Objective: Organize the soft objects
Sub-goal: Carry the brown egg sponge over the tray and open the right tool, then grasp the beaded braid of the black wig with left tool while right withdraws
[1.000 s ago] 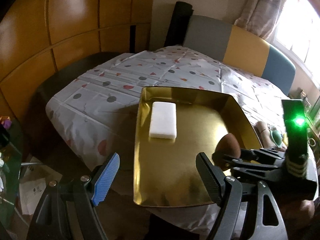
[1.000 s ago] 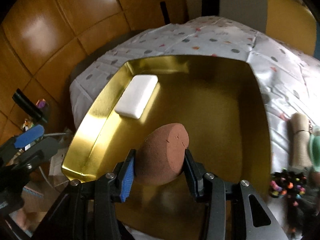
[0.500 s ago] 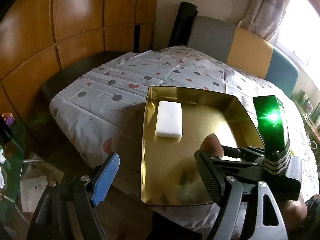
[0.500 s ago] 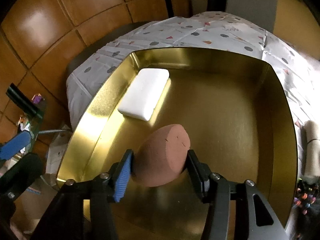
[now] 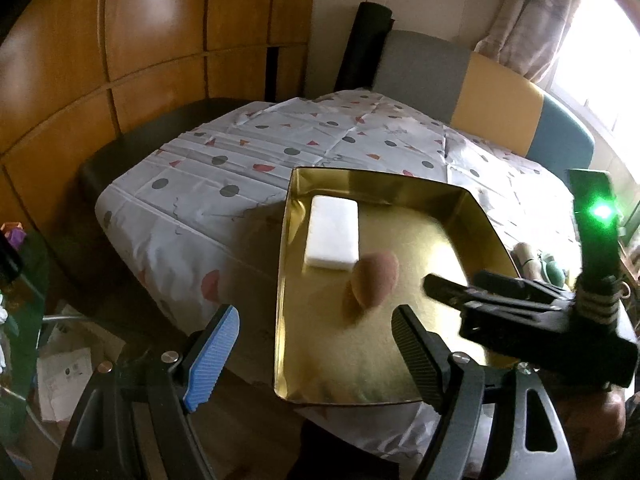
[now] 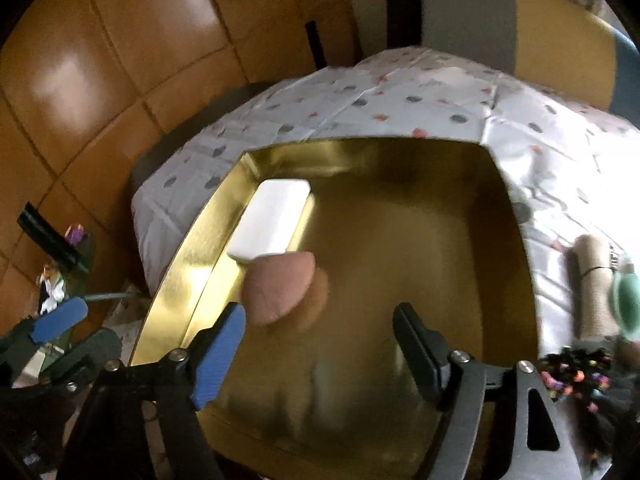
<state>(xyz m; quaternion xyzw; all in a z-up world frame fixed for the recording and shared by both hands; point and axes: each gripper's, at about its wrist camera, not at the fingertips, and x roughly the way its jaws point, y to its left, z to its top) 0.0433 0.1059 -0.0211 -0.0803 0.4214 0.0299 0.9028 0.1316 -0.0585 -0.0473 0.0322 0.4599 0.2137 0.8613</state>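
Left wrist view: the left gripper (image 5: 314, 344) has its jaws spread wide with nothing between them, the blue pad hanging off the near left corner of the gold tray (image 5: 404, 372) and the black pad over the tray's near edge. The tray sits on a spotted cloth (image 5: 224, 184) that covers the table. A white rectangular sponge (image 5: 333, 232) lies flat in the tray along its left wall, towards the far left corner. A brown egg-shaped sponge (image 5: 376, 278) lies on the tray floor just beside the white sponge's near right corner, free of any pad. The right gripper (image 5: 444, 286) reaches in over the tray's right wall, its black fingers near the brown sponge but apart from it; a green light glows on its body.

Right wrist view: the right gripper (image 6: 316, 340) has its jaws opening, blue pad on the left and black pad on the right, both clear of the brown sponge (image 6: 280, 288), which lies just ahead of the blue pad. The brown sponge looks to touch the near end of the white sponge (image 6: 272, 220), though blur keeps that unsure. Beyond the tray's (image 6: 516, 280) right wall a beige roll (image 6: 596, 276) lies on the cloth (image 6: 400, 104).
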